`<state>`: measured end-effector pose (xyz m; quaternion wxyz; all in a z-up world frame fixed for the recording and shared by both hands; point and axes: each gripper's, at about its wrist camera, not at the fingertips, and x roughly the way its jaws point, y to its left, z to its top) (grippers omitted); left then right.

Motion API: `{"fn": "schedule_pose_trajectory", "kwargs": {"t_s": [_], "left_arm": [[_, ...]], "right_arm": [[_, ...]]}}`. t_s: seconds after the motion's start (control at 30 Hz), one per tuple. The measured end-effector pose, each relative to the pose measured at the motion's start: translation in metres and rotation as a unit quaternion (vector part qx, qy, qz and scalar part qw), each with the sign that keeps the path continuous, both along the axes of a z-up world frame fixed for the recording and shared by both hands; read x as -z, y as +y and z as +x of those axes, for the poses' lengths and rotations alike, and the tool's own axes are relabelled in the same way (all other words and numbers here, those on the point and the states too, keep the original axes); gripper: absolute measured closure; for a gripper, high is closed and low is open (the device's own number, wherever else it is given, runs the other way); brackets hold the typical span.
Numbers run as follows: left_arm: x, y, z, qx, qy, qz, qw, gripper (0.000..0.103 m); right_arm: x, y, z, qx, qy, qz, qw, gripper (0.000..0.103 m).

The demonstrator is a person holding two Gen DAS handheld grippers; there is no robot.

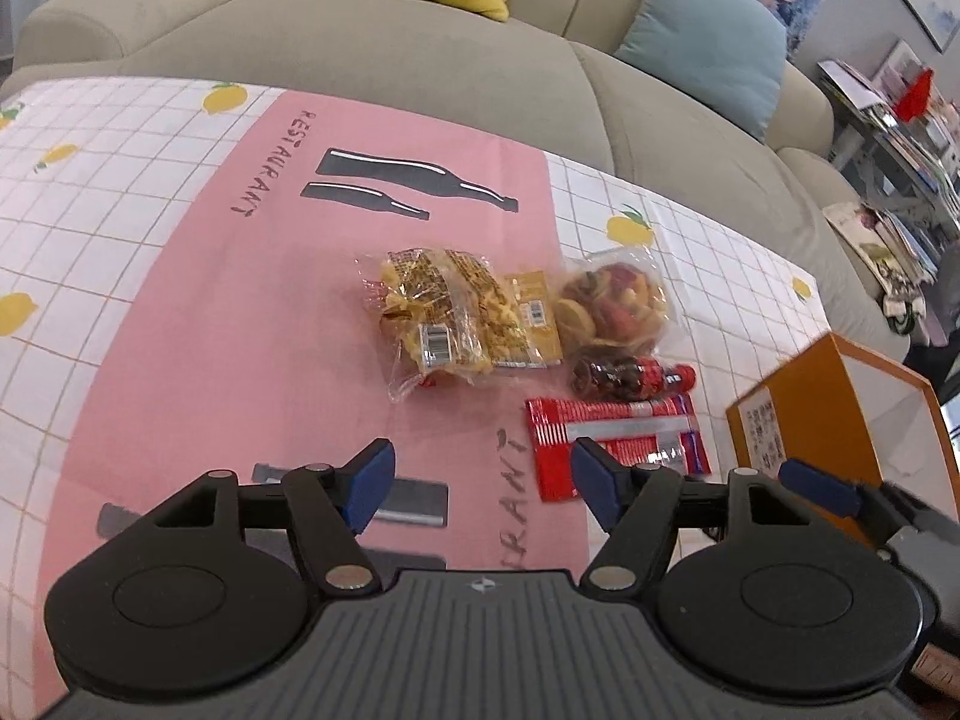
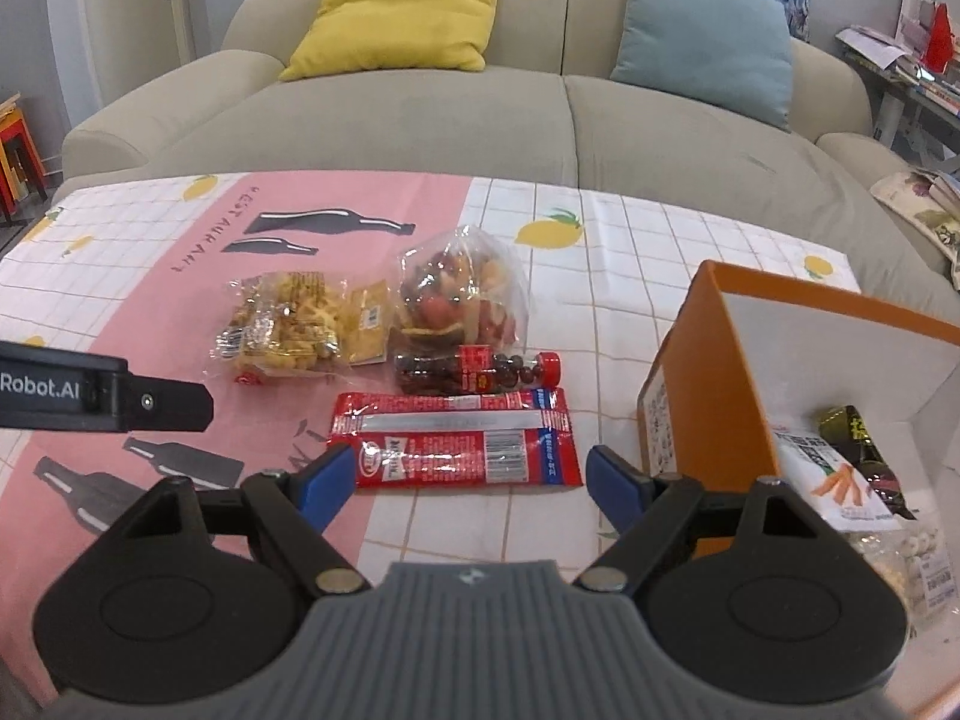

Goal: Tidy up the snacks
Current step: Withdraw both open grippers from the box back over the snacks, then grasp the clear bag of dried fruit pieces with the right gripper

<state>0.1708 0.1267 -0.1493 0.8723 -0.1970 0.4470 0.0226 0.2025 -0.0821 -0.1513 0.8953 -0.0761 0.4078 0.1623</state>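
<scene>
**Reaching for the red packet, both tongs wide**

Lying flat on the table (image 2: 630, 276), the red packet (image 2: 459, 441) is the nearest loose snack, its long axis running crosswise to the right tongs (image 2: 465, 483), which hang just short of its near edge with jaws wide and nothing between them. To my eye the packet spans about the full gap between those jaws, so a grip across its short side looks the easier one. The left tongs (image 1: 483, 483) are also wide and empty; from them the packet (image 1: 618, 438) lies ahead and to the right, so the right hand seems the nearer.

Just behind the packet lies the candy bottle (image 2: 477, 373), parallel and nearly touching it. Beyond stand the fruit bag (image 2: 459, 294) and, to its left, the yellow bags (image 2: 288, 324).

Right of the packet, a strip of bare cloth apart, stands the orange box (image 2: 708, 372), open on top, with other snacks already inside. Its near wall is the edge to clear on the way over. The sofa (image 2: 420, 114) runs along the table's far side.
</scene>
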Motion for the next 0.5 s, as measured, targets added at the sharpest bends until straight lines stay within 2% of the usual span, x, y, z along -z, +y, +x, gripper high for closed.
{"fn": "schedule_pose_trajectory", "kwargs": {"t_s": [0.17,0.37,0.5], "left_arm": [[0.004,0.002,0.027,-0.005,-0.001,0.007,1.0,0.02],[0.013,0.008,0.062,-0.011,0.004,0.007,0.9999,0.02],[0.019,0.008,0.081,-0.024,0.028,0.012,0.9992,0.016]], "right_arm": [[0.013,0.009,0.022,0.001,0.019,-0.002,1.0,0.021],[0.015,0.024,0.049,-0.011,0.006,-0.013,1.0,0.021],[0.014,0.035,0.071,-0.02,-0.006,-0.017,1.0,0.013]]}}
